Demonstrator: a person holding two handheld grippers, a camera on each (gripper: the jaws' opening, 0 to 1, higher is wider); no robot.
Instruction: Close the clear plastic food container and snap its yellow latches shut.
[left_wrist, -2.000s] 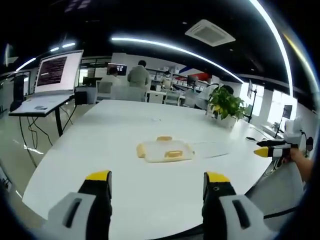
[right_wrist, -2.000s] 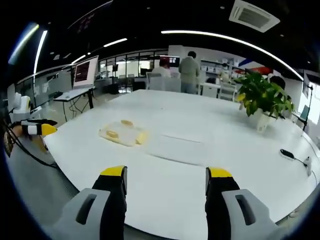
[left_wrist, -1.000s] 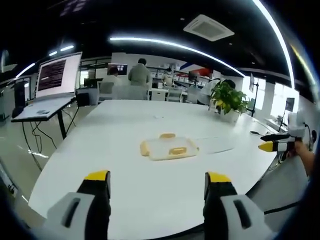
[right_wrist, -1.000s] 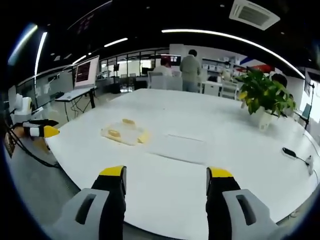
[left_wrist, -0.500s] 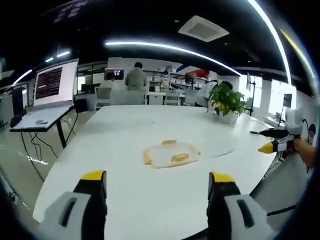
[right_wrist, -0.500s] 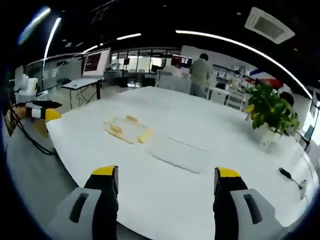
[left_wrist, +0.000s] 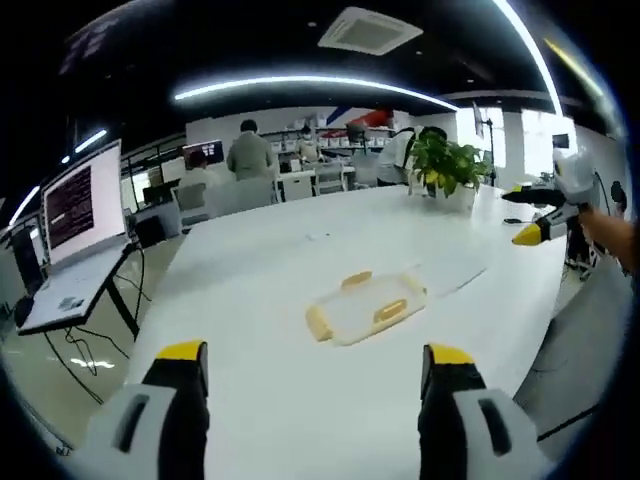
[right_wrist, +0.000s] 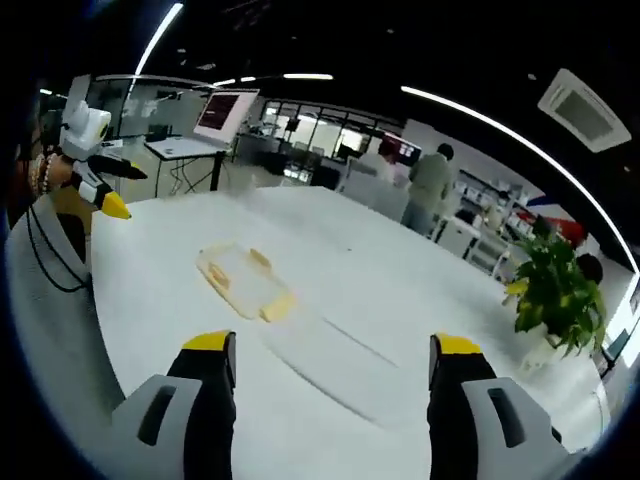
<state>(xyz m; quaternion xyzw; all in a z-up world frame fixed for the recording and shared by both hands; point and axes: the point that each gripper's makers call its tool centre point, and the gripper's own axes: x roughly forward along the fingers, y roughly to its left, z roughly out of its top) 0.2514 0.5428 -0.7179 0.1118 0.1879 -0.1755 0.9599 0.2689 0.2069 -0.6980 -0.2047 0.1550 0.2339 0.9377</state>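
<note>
A clear plastic container (left_wrist: 366, 306) with yellow latches lies flat on the white table (left_wrist: 250, 290), ahead of my left gripper (left_wrist: 312, 362), which stands open and empty. The same container (right_wrist: 244, 279) lies left of centre in the right gripper view, well beyond my right gripper (right_wrist: 332, 352), open with nothing between its fingers. A clear flat sheet (right_wrist: 345, 357) that looks like the lid lies on the table beside the container. The other gripper (left_wrist: 545, 215) shows at the far right of the left gripper view, and the left one (right_wrist: 95, 175) at the far left of the right gripper view.
A potted plant (right_wrist: 553, 295) stands on the table's far side, also the plant (left_wrist: 443, 165). A laptop on a stand (left_wrist: 70, 225) is off the table's left. People sit and stand at desks in the background (left_wrist: 250, 155). A person's hand (left_wrist: 612, 235) holds the right gripper.
Both views have tilted and swung; the container now lies nearer the middle of the left gripper view. Container and lid rest in the same place on the table. Both grippers stay open.
</note>
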